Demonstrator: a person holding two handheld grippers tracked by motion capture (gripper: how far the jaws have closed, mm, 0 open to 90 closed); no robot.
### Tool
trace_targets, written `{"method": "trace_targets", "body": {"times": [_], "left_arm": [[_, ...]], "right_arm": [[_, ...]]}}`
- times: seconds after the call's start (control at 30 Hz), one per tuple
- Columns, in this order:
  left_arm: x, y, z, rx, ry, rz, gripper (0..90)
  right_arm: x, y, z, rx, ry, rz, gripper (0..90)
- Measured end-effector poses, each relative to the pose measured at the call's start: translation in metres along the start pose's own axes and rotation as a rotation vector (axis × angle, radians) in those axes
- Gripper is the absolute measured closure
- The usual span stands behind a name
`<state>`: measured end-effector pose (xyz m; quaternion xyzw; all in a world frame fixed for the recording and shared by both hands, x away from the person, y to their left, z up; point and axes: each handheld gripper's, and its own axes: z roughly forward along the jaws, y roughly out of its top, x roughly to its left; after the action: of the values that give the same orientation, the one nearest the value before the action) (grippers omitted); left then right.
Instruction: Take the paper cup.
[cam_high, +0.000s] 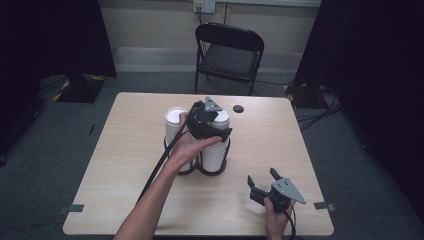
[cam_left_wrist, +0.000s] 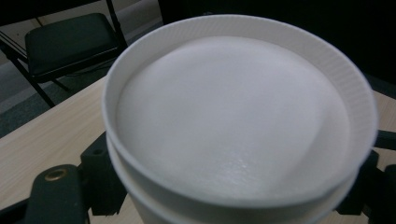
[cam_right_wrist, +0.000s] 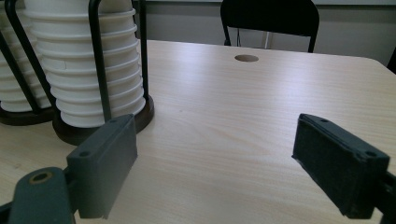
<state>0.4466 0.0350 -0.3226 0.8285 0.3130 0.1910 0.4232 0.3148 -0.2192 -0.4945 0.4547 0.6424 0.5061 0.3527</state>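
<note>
Left tongs (cam_high: 216, 131) grip top cup (cam_left_wrist: 238, 116) of right stack; right tongs (cam_high: 261, 181) wide, empty

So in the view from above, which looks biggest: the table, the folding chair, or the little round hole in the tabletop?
1. table
2. folding chair, though it stands farther from the camera
3. round hole, by far the smallest

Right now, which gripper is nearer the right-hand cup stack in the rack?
Left. The left gripper is at the top of the right-hand cup stack, jaws around its top cup. The right gripper rests open on the table, off to the side, apart from it.
</note>
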Motion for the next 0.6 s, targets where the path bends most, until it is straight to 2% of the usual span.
{"method": "trace_targets", "body": {"times": [0.6], "left_arm": [[-0.0005,-0.0003,-0.0016,-0.008,0.004,-0.011,19.0]], "right_arm": [[-0.0005,0.0000,0.0000,0.000,0.005,0.002,13.2]]}}
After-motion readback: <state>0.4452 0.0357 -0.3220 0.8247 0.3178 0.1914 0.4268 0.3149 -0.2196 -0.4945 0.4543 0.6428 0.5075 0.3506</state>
